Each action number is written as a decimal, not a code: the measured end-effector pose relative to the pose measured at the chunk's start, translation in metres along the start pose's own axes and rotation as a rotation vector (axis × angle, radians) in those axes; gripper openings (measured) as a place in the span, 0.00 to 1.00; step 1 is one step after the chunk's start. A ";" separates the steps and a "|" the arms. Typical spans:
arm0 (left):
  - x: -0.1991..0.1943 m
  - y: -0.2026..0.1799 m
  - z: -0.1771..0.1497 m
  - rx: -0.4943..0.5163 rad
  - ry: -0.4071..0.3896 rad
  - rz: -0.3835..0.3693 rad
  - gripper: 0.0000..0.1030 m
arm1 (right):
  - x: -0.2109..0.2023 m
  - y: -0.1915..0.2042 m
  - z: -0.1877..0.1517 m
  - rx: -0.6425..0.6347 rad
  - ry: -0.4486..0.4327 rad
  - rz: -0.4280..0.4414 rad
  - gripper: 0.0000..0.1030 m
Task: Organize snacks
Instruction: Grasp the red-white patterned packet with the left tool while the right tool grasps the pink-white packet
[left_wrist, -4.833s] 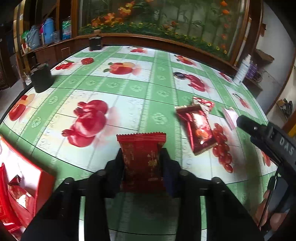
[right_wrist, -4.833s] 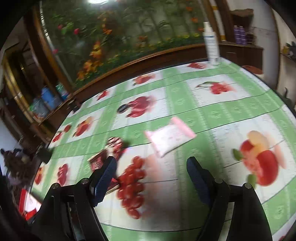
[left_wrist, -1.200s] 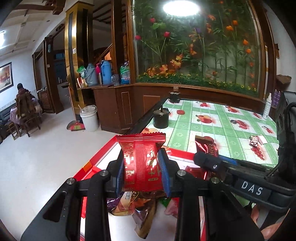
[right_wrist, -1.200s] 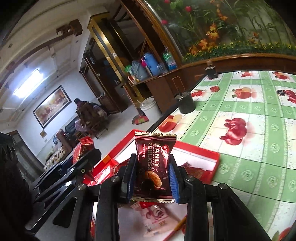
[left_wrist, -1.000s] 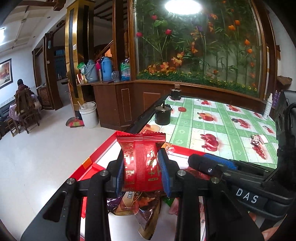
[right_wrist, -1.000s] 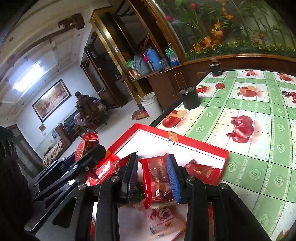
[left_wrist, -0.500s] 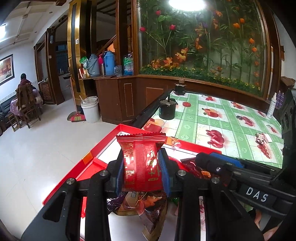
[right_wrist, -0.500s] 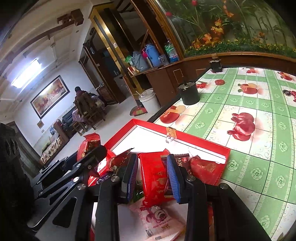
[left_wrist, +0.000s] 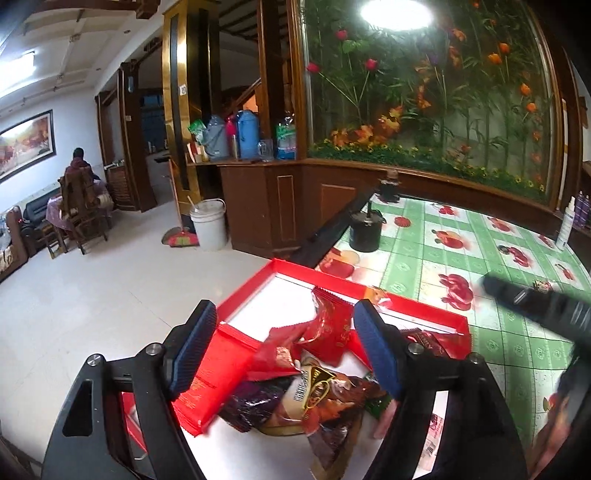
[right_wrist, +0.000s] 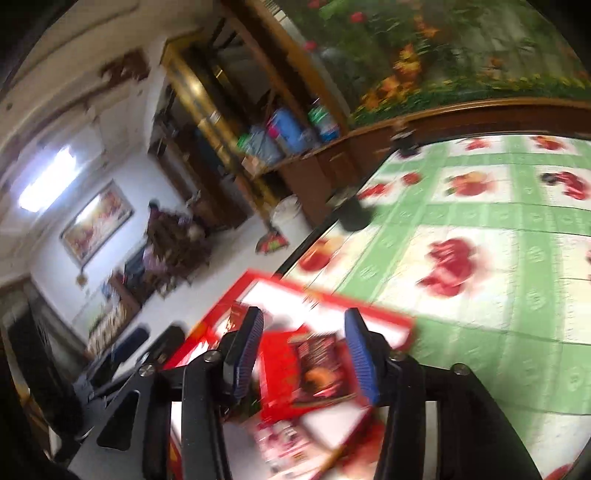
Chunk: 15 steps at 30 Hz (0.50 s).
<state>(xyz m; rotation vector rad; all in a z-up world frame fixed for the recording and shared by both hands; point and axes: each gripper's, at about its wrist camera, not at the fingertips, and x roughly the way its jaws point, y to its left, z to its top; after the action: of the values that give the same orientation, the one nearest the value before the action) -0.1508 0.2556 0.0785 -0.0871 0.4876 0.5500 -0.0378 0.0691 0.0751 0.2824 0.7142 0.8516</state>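
Two claws: both over the red tray (left_wrist: 413, 301) at the worktop's near-left corner.
Left claw (left_wrist: 284, 354): jaws opening, pads clear of everything; red packet (left_wrist: 334, 325) released, lying tilted on the snack pile inside the tray.
Packet from left claw: just ahead and below, between the fingers' line, long axis roughly along the pointing direction.
Right claw (right_wrist: 303, 354): jaws opening, nothing gripped; dark chocolate packet (right_wrist: 319, 365) below, resting in the tray (right_wrist: 380, 319).
Remaining snacks: small wrapped pieces (left_wrist: 543, 284) far toward the worktop's right edge.
Nearer hand, likely: right.
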 end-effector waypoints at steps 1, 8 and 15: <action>-0.001 0.000 0.000 0.000 -0.001 -0.002 0.76 | -0.009 -0.011 0.006 0.029 -0.027 -0.013 0.48; 0.001 -0.015 -0.004 0.043 0.019 -0.036 0.76 | -0.082 -0.105 0.033 0.237 -0.214 -0.164 0.55; 0.000 -0.054 -0.007 0.109 0.049 -0.097 0.76 | -0.161 -0.203 0.035 0.434 -0.335 -0.316 0.59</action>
<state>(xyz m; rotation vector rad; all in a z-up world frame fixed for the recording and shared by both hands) -0.1251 0.2082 0.0696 -0.0199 0.5573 0.4265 0.0328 -0.1827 0.0740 0.6651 0.6020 0.3287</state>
